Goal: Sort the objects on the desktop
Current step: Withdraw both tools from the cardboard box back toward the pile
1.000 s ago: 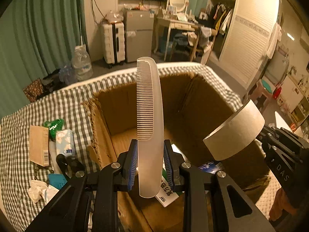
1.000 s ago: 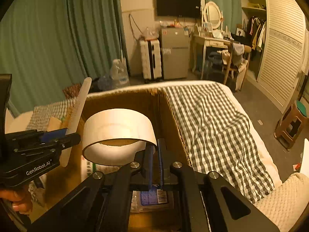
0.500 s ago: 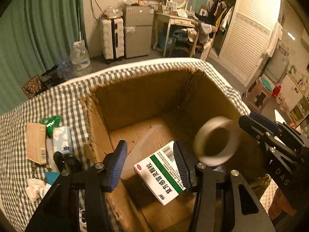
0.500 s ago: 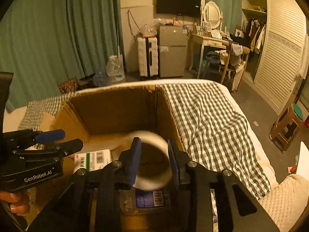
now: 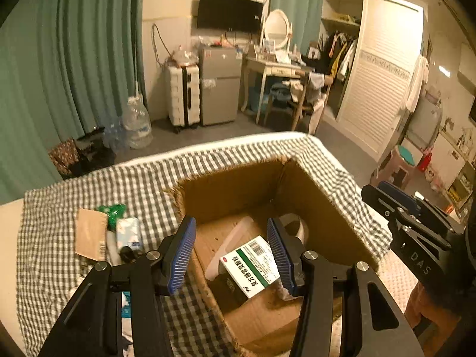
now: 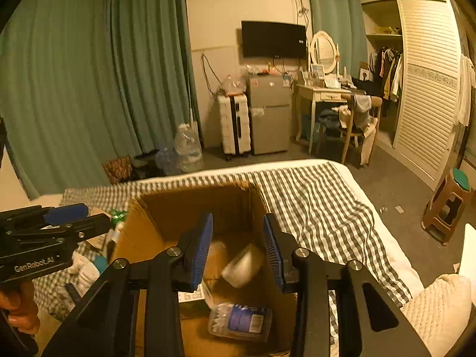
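Both your left claw and right claw have just been opening and stand released above the cardboard box, where comb and tape roll lie; a careless reach toward the clutter left on the bed may snag the frayed box rim.

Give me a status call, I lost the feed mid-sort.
Left gripper and right gripper open, empty, jaws just opened. Comb and tape roll now inside cardboard box. Nothing blocking.

You're in a home bedroom: bed, wardrobe with hanging clothes, dressing table with mirror, wall television.
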